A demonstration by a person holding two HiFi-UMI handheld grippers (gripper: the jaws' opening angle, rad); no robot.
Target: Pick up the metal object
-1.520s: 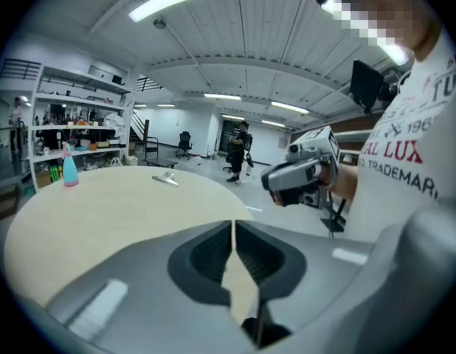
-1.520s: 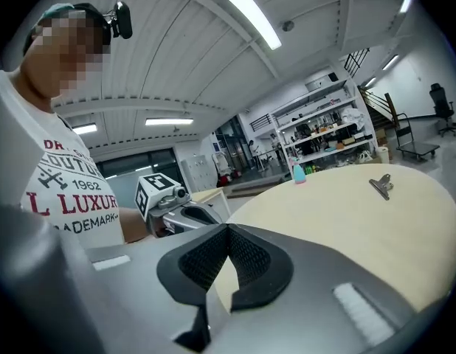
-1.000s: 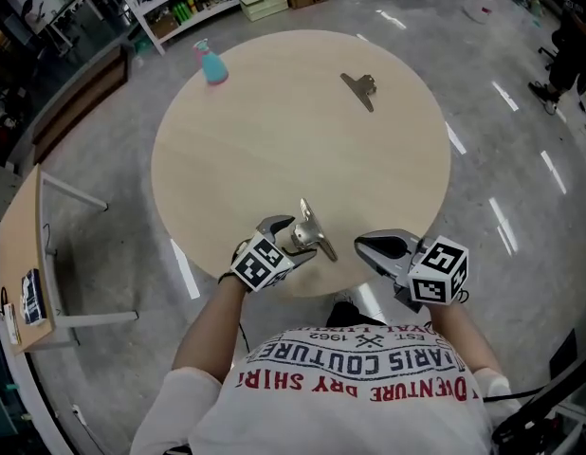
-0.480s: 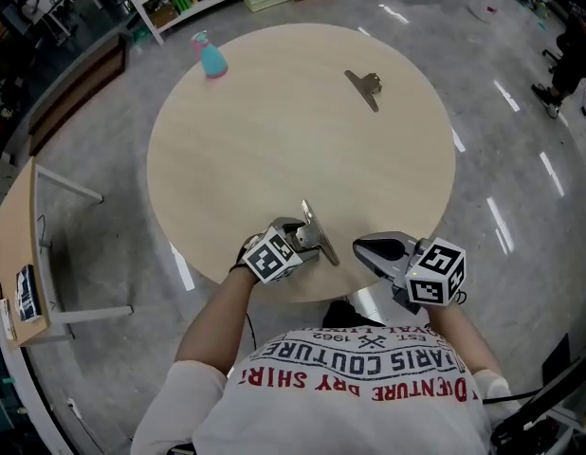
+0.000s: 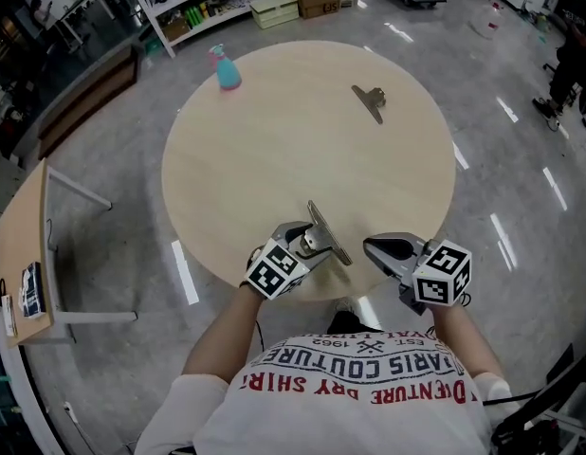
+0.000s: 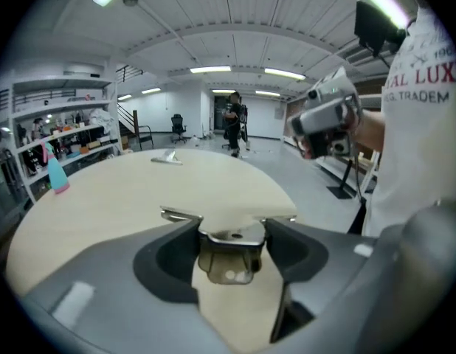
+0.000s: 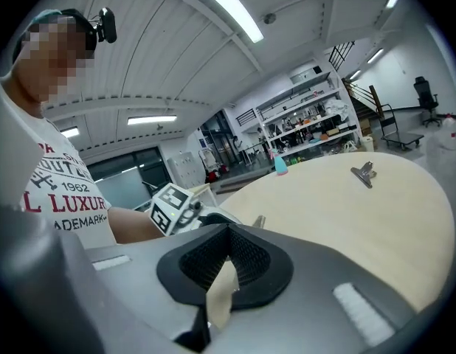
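Over the near edge of the table [image 5: 274, 140], the head view shows my left gripper [image 5: 307, 245] with the metal clip [image 5: 326, 235] at its tips. A second ago the jaws stood wide on either side of it; now they have narrowed onto it. The clip sits in much the same spot as before, so I judge the grasp made and the lift not yet begun. My right gripper [image 5: 372, 247] hovers beside the left one's jaws, apart from the clip. A second clip [image 5: 369, 100] and a spray bottle [image 5: 226, 68] lie far ahead of both.

Left gripper view: the left gripper [image 6: 229, 234] is clamped on the clip [image 6: 228, 257], a pad pressing each side and its flat wings spread just beyond the tips. I cannot tell whether it has left the wood. The other clip [image 6: 165, 157] lies well ahead.

Right gripper view: the right gripper [image 7: 226, 234] has its jaws together on nothing.
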